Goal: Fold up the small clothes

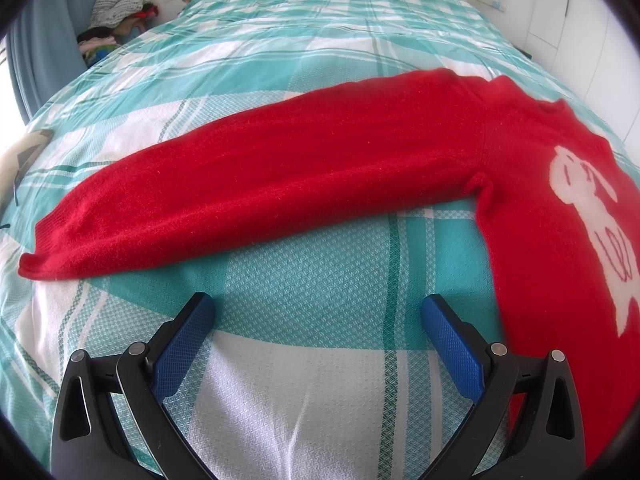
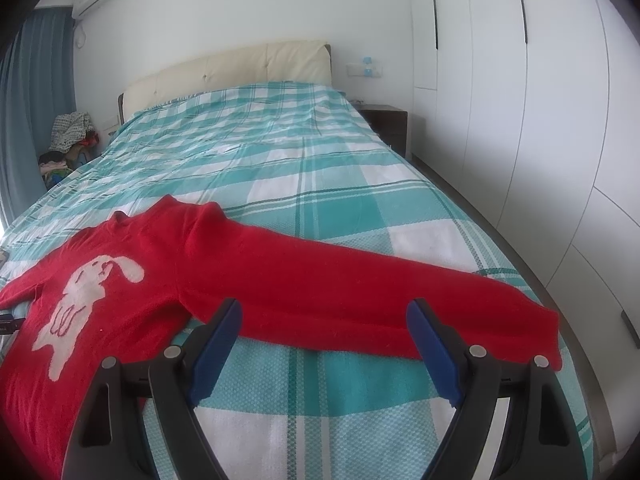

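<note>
Both sets of jaws gape wide with nothing in them — left gripper [image 1: 318,312] and right gripper [image 2: 324,318] sit just short of the red sweater [image 1: 304,184] spread flat ahead, so looks like step one, grabbing the sleeves to fold inward.

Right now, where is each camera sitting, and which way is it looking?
Left wrist view: it sits on the left gripper, low over the checked bedspread, looking up the bed at the red sweater and its left sleeve; only the open blue fingers show.
Right wrist view: it sits on the right gripper, looking toward the headboard and wardrobe, with the other sleeve just ahead of its open fingers.
Shared: the sweater, bedspread, headboard and the far clothes pile.
</note>
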A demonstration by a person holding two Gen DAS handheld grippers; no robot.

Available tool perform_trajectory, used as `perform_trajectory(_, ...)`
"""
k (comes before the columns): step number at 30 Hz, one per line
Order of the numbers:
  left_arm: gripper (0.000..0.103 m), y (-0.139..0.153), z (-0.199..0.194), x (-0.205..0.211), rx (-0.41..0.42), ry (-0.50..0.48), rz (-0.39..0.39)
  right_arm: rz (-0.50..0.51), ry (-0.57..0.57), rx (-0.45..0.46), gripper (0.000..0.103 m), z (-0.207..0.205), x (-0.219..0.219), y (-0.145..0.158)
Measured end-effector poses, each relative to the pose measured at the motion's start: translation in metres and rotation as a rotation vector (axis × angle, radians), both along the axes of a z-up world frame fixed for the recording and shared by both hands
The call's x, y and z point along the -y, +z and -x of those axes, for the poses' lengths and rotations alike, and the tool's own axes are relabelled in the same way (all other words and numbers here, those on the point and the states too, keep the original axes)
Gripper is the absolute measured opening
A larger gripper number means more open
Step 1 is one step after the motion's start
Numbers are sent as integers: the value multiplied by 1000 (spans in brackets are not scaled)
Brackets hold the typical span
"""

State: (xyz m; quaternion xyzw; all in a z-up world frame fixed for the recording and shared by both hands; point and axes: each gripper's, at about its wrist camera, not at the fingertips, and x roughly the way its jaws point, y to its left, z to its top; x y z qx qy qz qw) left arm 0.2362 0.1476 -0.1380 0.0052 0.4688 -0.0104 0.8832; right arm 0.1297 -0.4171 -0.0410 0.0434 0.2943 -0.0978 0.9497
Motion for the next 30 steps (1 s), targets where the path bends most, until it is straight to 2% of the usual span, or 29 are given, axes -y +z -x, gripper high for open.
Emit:
perform_trajectory(11, 103, 0, 0, 0, 0, 0, 0, -33, -16, 33, 83, 7, 8, 7)
perform_trajectory(16, 103, 0, 0, 0, 1, 0, 1, -88, -37, 27, 83, 6, 16, 4)
perform_trajectory(30, 103, 0, 0, 0, 0, 0, 0, -65, -30, 0, 83, 2, 14, -1)
